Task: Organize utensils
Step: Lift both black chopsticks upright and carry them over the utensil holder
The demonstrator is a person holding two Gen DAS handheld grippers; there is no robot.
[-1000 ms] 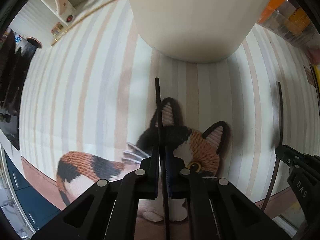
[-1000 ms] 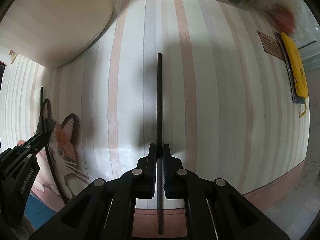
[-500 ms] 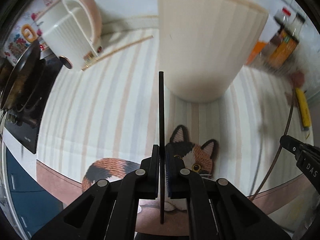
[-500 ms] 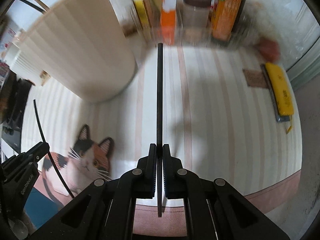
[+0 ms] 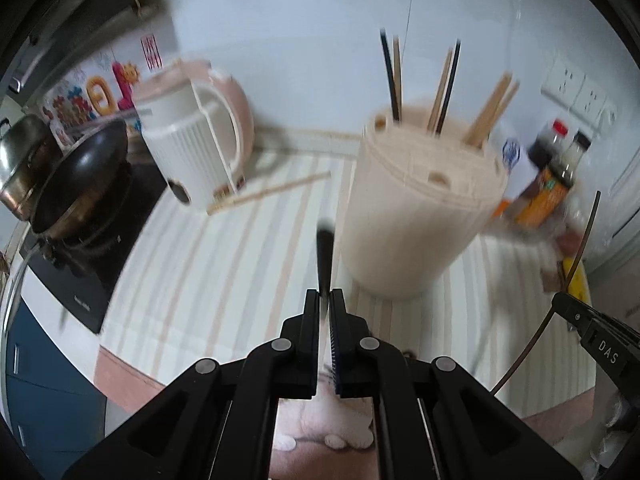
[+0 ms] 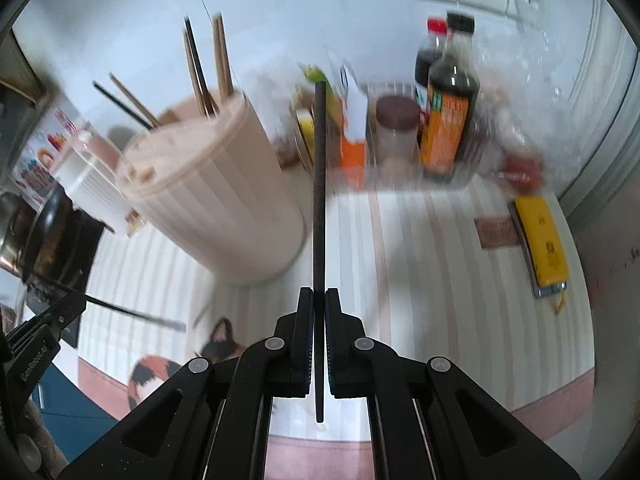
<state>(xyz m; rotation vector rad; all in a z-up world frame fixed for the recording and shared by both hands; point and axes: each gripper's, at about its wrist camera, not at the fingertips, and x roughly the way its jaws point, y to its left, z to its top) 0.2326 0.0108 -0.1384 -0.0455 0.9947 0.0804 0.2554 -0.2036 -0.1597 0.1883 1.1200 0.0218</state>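
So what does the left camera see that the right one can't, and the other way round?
Only the left wrist view shows the whole pink and white kettle, the dark wok beside it, and a pair of loose wooden chopsticks lying on the striped mat. Only the right wrist view shows the yellow object lying on the mat and the brown-lidded jar. Both show the beige chopstick holder with sticks in it, the sauce bottles, and each claw, left claw and right claw, pinching a black chopstick.
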